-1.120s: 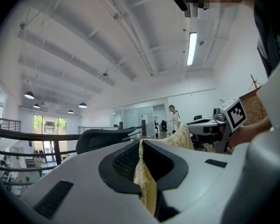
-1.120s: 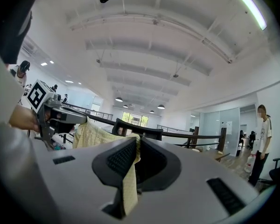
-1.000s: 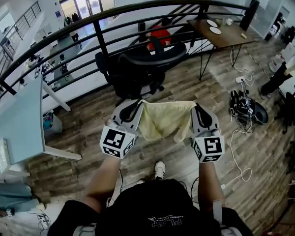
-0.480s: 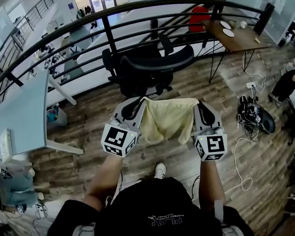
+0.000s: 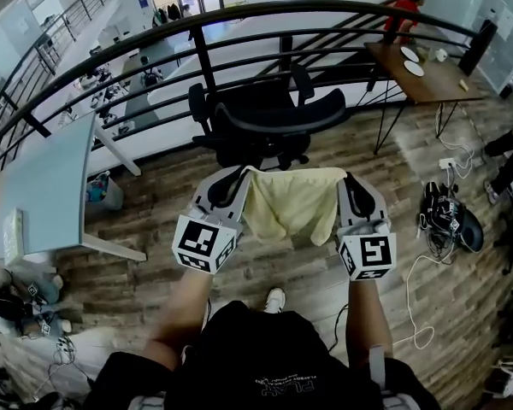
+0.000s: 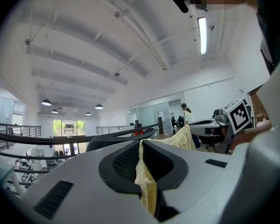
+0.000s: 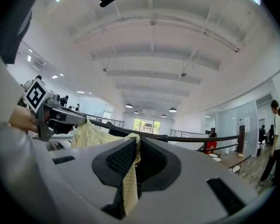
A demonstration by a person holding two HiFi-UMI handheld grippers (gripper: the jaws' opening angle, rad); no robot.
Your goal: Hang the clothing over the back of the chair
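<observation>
A pale yellow garment (image 5: 292,205) hangs stretched between my two grippers in the head view. My left gripper (image 5: 244,175) is shut on its left top corner, and the cloth (image 6: 147,181) runs between the black pads. My right gripper (image 5: 345,178) is shut on the right top corner, where the yellow cloth (image 7: 129,178) is pinched between the pads. A black office chair (image 5: 269,126) stands just beyond the garment, its curved backrest facing me. Both grippers point level towards the chair, a short way in front of its back.
A black metal railing (image 5: 205,54) curves behind the chair, with a lower floor beyond. A pale blue table (image 5: 43,195) stands at the left, a wooden desk (image 5: 427,71) at the back right. Cables and black gear (image 5: 449,216) lie on the wooden floor at the right.
Both grippers and the garment have come nearer to the chair. The view has shifted, so the chair and railing sit lower and more to the right in the picture.
</observation>
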